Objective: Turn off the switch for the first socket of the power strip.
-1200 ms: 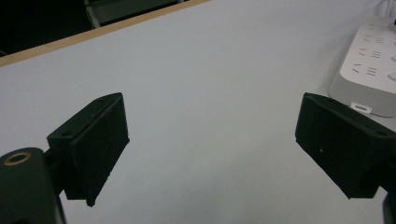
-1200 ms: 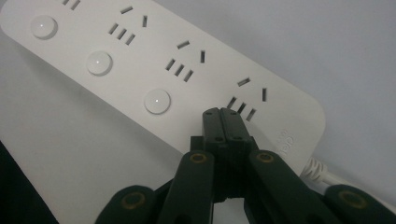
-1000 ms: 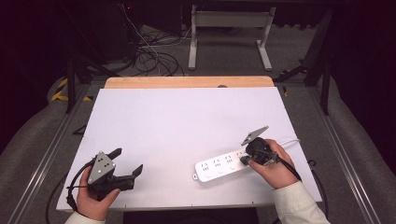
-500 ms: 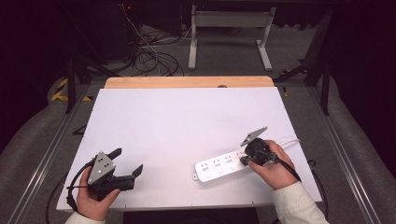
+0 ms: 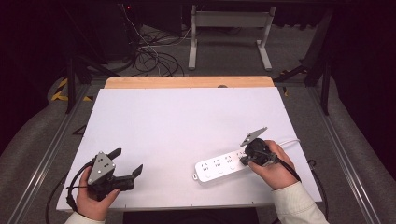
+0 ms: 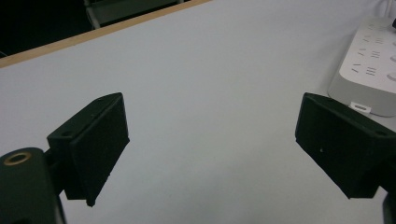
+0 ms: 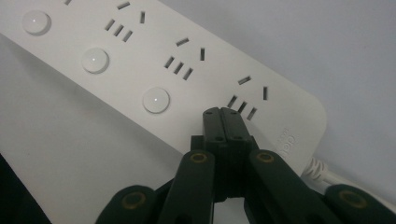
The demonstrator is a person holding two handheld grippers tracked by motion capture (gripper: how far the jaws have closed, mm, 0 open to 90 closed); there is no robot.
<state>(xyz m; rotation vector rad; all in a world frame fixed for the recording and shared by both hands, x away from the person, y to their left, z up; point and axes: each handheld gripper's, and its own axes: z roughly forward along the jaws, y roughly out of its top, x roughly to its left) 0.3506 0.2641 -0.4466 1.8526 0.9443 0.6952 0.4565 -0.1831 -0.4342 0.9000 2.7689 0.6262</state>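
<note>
Worktop: a white sheet covers it, with a strip of bare wood along the far edge; it carries the power strip and both hand-held grippers.
Floor beyond the worktop: dark, with a tangle of cables at the far left and a pale metal frame standing past the far edge.
Power strip: white and long, lying flat at the near right of the worktop and angled so that its right end sits slightly farther away. In the right gripper view it shows a row of round buttons along one side and groups of socket slots along the other. Its white cord leaves from the right end.
Left hand-held gripper: held at the near left corner, well apart from the power strip, pointing right; jaws spread wide with only bare white sheet between them.
Right hand-held gripper: held at the right end of the power strip, jaws pressed together with nothing between them; the tips sit at the top face of the strip just beside the last group of socket slots, past the last button.
</note>
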